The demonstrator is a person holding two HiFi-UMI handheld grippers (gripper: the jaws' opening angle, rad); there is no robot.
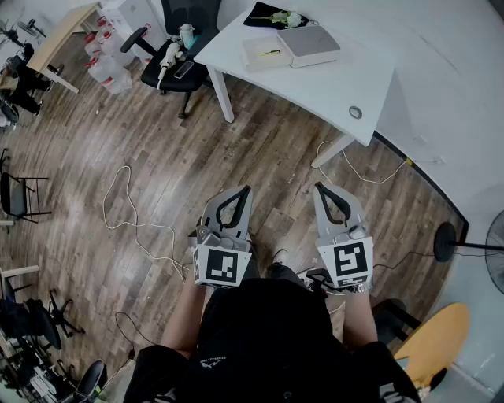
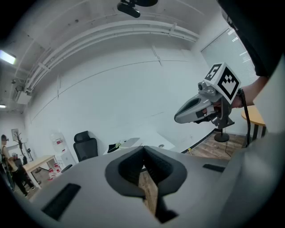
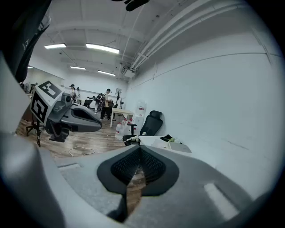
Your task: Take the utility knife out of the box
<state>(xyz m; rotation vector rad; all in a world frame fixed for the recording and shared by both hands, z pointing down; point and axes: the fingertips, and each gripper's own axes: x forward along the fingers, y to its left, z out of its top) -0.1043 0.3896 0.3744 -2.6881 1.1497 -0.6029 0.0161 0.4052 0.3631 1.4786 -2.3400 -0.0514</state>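
The box (image 1: 309,43) is a flat grey-white case lying on the white table (image 1: 331,86) at the top of the head view, and it also shows small in the right gripper view (image 3: 179,147). No utility knife is visible in any view. I stand on the wooden floor well short of the table. My left gripper (image 1: 247,189) and right gripper (image 1: 319,187) are held side by side at waist height, both pointing toward the table. The jaws of the left gripper (image 2: 143,149) meet with nothing between them, and so do those of the right gripper (image 3: 139,149).
Beside the box lie a pale notebook (image 1: 266,51) and a dark cloth with flowers (image 1: 276,17). A black office chair (image 1: 177,59) stands left of the table, with water bottles (image 1: 106,67) nearby. A cable (image 1: 126,212) loops on the floor, and a fan stand (image 1: 449,240) is at the right.
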